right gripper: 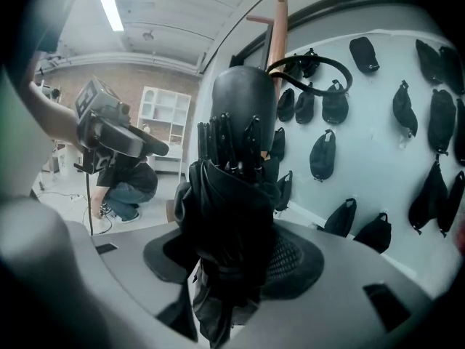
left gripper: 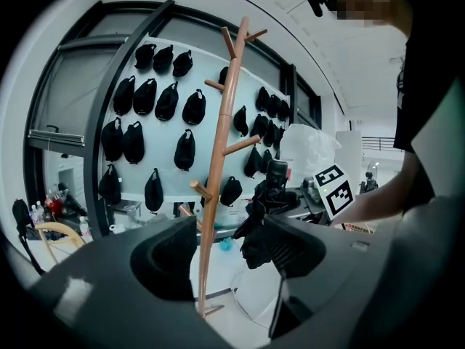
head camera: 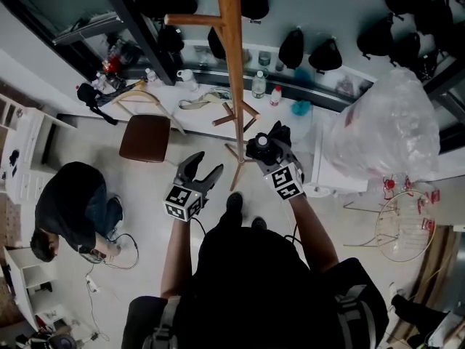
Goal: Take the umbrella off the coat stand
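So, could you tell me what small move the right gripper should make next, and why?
Probably draw the right gripper a little way back from the stand, towards the person. Its jaws are shut on the folded umbrella, which the left gripper view shows beside the stand and apart from it. The left gripper is open and empty.

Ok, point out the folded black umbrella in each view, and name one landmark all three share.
Head view: the umbrella is just right of centre, in the right gripper, beside the coat stand.
Left gripper view: centre-right, right of the coat stand, beyond this gripper's open jaws.
Right gripper view: dead centre, clamped between the jaws.
Shared landmark: the wooden coat stand, top centre in the right gripper view.
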{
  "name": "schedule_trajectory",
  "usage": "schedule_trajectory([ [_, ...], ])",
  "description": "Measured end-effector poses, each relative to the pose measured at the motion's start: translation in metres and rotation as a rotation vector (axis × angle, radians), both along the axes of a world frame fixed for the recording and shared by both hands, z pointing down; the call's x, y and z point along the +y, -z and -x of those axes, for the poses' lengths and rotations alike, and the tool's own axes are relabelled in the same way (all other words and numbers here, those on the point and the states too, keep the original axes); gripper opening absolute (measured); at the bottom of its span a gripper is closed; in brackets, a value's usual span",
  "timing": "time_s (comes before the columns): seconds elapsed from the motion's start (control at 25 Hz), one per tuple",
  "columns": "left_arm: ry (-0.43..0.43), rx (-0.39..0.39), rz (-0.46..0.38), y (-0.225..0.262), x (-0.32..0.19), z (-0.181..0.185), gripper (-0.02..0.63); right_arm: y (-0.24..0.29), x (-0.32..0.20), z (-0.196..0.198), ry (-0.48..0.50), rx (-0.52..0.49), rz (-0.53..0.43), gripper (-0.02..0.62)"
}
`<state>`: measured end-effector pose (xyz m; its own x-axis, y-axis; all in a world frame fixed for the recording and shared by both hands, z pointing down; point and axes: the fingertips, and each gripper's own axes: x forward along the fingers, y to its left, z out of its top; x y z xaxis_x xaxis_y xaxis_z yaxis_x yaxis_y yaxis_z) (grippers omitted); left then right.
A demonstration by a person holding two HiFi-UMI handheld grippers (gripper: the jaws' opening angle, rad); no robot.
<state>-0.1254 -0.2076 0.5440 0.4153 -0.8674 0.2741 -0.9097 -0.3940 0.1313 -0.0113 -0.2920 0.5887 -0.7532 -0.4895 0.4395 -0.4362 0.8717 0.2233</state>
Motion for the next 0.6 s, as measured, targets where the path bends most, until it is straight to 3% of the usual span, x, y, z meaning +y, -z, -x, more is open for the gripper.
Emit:
schedule_trajectory([
  [0.6,-0.009,-0.007,-0.006,0.003,0.028,-0.053,0.284,-0.002,0.035,-0.044,0.040,0.001,0.001,0.229],
])
